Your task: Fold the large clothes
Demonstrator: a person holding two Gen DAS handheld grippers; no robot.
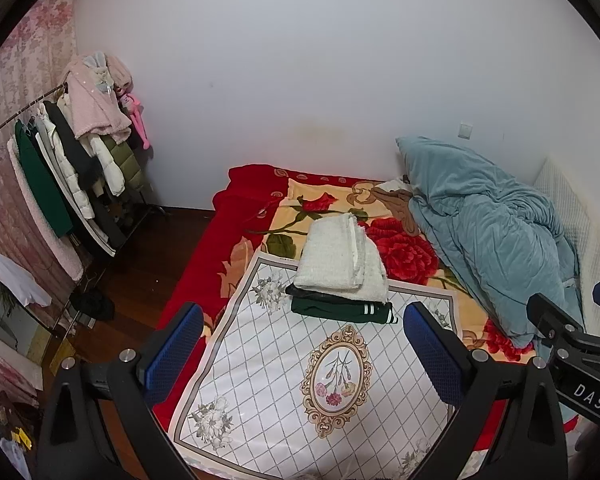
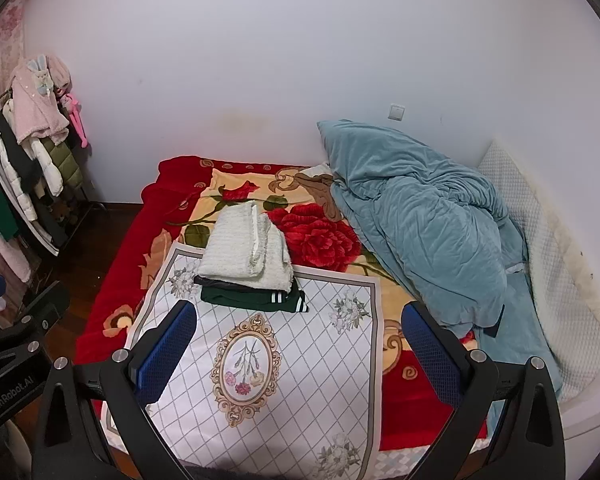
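A folded white knit garment lies on top of a folded dark green garment with white stripes at the far edge of a white patterned cloth spread on the bed. Both also show in the right wrist view: the white garment, the green one, the cloth. My left gripper is open and empty, held above the cloth, short of the stack. My right gripper is open and empty, likewise above the cloth. The right gripper's body shows at the right edge of the left wrist view.
A red floral blanket covers the bed. A crumpled blue duvet lies at the right, with a brown garment beside it. A clothes rack with coats stands at the left over dark wooden floor.
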